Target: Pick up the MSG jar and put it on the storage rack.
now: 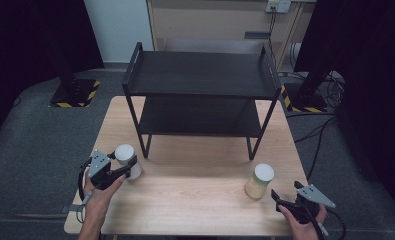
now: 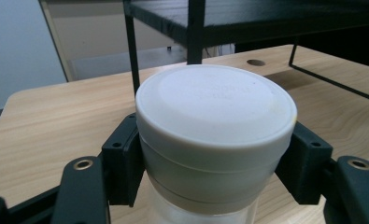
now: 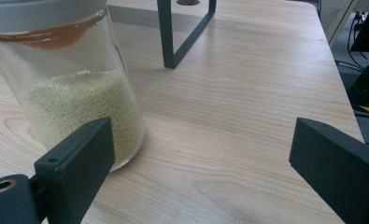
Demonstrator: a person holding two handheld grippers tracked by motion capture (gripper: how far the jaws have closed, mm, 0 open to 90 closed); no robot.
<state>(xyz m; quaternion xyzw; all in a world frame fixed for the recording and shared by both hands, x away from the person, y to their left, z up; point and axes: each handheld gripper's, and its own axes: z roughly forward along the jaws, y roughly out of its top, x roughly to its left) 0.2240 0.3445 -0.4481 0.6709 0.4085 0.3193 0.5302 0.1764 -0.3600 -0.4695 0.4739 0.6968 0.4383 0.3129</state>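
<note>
A clear jar with a white lid [image 1: 126, 159] [image 2: 215, 116] stands on the wooden table [image 1: 195, 192] at the front left. My left gripper [image 1: 130, 169] [image 2: 215, 164] is shut on it, one pad pressed on each side just below the lid. At the front right stands a second jar [image 1: 259, 181] [image 3: 79, 93], pale-lidded and partly filled with yellowish grains. My right gripper [image 1: 286, 193] [image 3: 201, 158] sits just right of and behind that jar, open, with bare table between its jaws and the jar beside its left jaw.
A black two-tier metal rack [image 1: 200, 75] stands on the back half of the table, both shelves bare. Its front legs [image 3: 173, 42] come down between the two jars. Grey floor, cables and stand bases surround the table.
</note>
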